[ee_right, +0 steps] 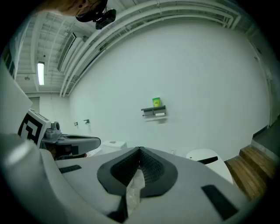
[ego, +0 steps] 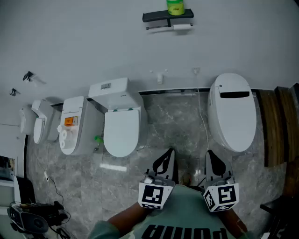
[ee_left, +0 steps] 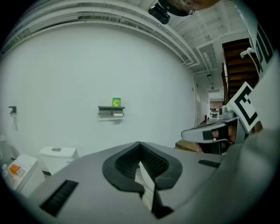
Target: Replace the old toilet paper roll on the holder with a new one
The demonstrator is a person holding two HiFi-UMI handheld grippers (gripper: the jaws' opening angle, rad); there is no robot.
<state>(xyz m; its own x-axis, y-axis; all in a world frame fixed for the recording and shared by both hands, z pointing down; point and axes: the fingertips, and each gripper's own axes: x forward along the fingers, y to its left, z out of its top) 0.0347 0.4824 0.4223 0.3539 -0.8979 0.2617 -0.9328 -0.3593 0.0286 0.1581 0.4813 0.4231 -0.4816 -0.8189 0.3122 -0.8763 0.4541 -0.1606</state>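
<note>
High on the white wall hangs a dark shelf-style paper holder (ego: 167,17), far ahead of both grippers. A small white roll (ego: 181,27) sits on its bar, and a green cylinder (ego: 175,6) stands on the shelf above. The holder (ee_left: 111,108) shows small in the left gripper view, and the holder (ee_right: 153,109) likewise in the right gripper view. My left gripper (ego: 169,152) and right gripper (ego: 209,153) are side by side low in the head view, close to my body, pointing at the wall. Both have their jaws together and hold nothing. The left gripper (ee_left: 140,145) and right gripper (ee_right: 140,151) show only a pale sliver at the seam.
Several white toilets stand along the wall: one (ego: 120,127) left of centre, a large closed one (ego: 232,112) at right, smaller ones (ego: 74,125) further left. Wooden steps (ego: 276,126) lie at the right edge. Cables and dark gear (ego: 32,217) are at the lower left.
</note>
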